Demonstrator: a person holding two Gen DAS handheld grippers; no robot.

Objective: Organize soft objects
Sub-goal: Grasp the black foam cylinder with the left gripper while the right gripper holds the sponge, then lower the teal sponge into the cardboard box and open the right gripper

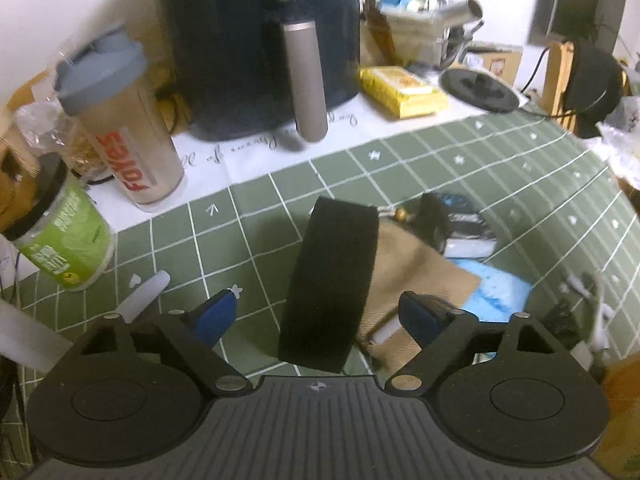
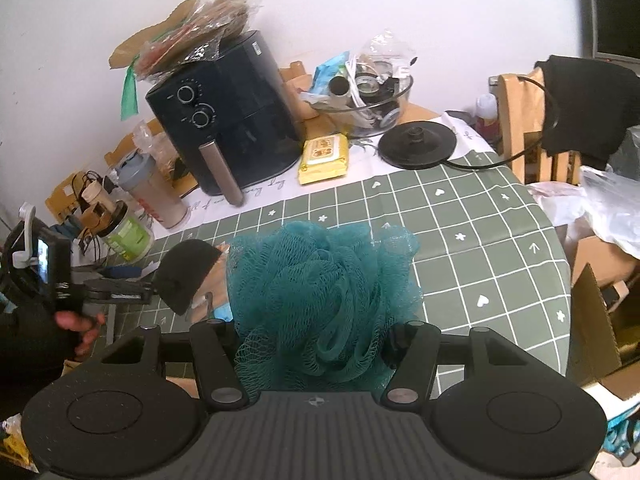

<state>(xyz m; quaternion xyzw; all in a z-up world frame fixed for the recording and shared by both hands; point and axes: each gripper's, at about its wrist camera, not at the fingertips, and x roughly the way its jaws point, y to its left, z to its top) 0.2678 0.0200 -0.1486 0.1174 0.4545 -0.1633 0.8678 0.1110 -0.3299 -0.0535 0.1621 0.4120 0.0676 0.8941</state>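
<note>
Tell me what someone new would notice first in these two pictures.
A big teal mesh bath pouf fills the middle of the right wrist view, squeezed between the right gripper. In the left wrist view, a black pad stands between the open fingers of the left gripper. Behind both, a dark air fryer stands by the wall.

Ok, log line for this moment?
left gripper: open, black pad between fingers, no contact seen | right gripper: shut on loofah, over green mat
</note>
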